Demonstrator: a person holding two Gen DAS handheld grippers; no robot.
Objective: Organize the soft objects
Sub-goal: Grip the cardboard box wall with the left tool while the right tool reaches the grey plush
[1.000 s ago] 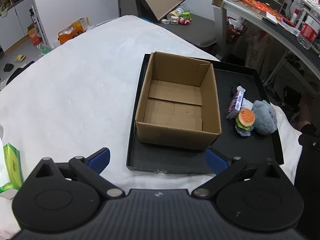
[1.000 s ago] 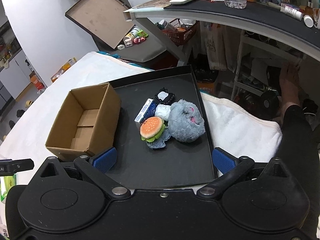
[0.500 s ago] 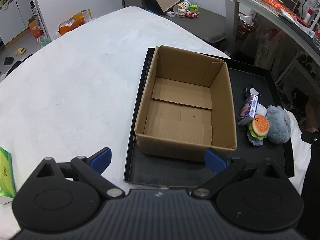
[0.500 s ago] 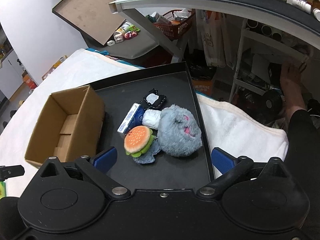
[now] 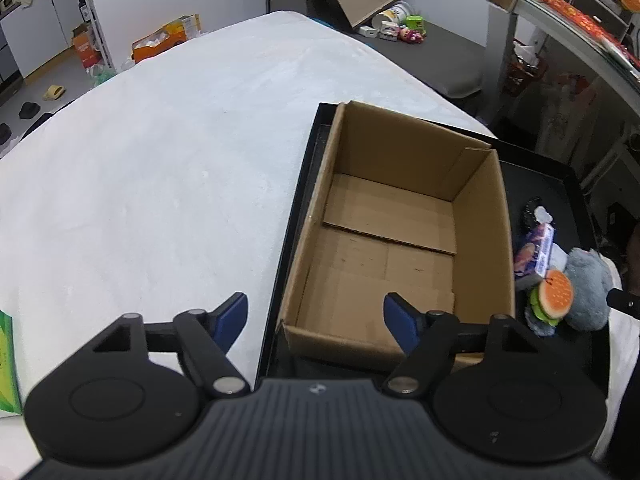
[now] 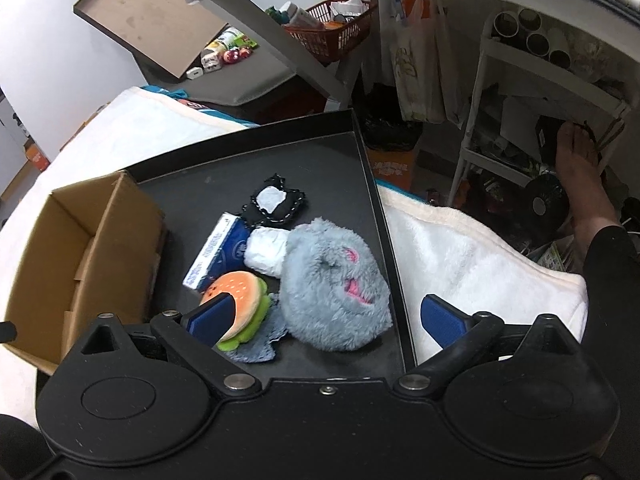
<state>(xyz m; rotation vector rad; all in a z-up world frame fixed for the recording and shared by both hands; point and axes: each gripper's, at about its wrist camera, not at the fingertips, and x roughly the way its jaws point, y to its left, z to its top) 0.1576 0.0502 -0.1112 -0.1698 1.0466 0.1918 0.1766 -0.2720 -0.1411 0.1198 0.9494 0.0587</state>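
A red plastic mesh basket (image 6: 332,26) sits at upper centre under a grey shelf. An orange cardboard carton (image 5: 166,38) lies on the floor, upper left. A bare foot (image 6: 580,176) shows at right.

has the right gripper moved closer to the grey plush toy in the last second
Yes. The right gripper has come down toward the tray; the grey plush toy now lies between its open fingers.

Open, empty cardboard box (image 5: 400,240) upright on black tray (image 6: 280,152); beside it a huddle of touching soft things: grey fluffy plush (image 6: 334,284), burger plush (image 6: 240,300) on blue-grey rag (image 6: 260,340), white roll (image 6: 266,256), blue packet (image 6: 218,252), black-and-white pouch (image 6: 274,202).
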